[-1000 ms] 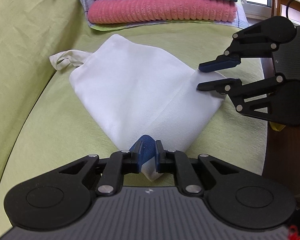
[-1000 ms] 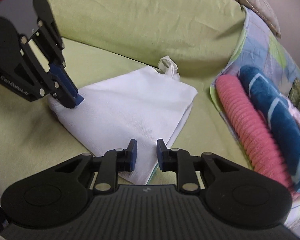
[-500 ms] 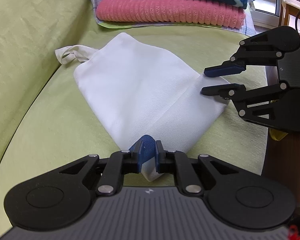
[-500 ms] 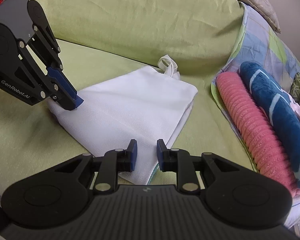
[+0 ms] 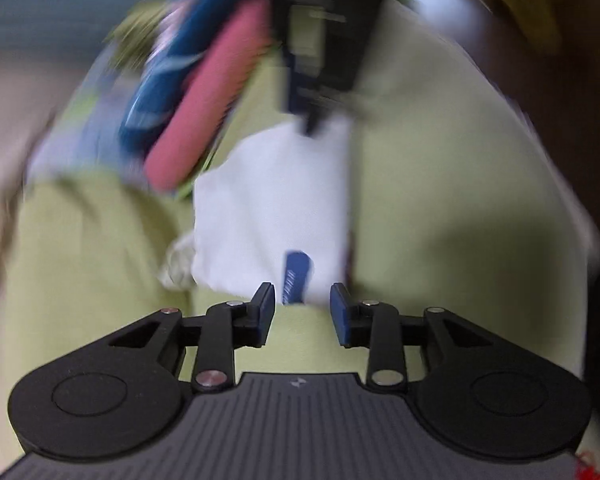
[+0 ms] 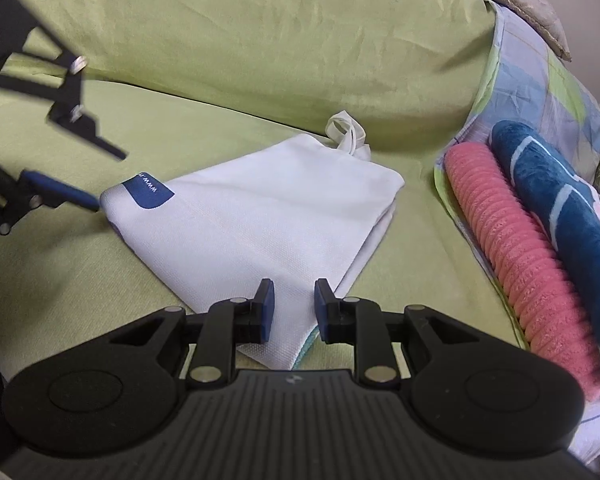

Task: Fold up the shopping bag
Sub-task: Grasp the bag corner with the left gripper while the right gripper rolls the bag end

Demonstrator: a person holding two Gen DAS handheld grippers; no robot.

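The white shopping bag [image 6: 260, 220] lies folded flat on the green sofa seat [image 6: 80, 280], its handles [image 6: 346, 128] at the far end. A blue printed patch [image 6: 148, 192] shows on its left corner. My left gripper [image 6: 100, 176] hangs open just left of that corner, with nothing between its fingers. The left wrist view is blurred by motion: there the left gripper [image 5: 302, 312] stands open in front of the bag [image 5: 272, 208] and its blue patch [image 5: 296, 276]. My right gripper [image 6: 294, 304] is open over the bag's near corner; it appears blurred as the right gripper [image 5: 324, 60] beyond the bag.
A rolled pink towel [image 6: 512, 248] and a blue striped towel [image 6: 560, 200] lie on a patchwork cloth [image 6: 520, 80] right of the bag. The green sofa back [image 6: 260, 40] rises behind. Bare seat stretches left of the bag.
My left gripper has opened and let go of the bag's corner, then swung fast to a new angle. The corner with the blue patch now lies bare. The right gripper stays open.
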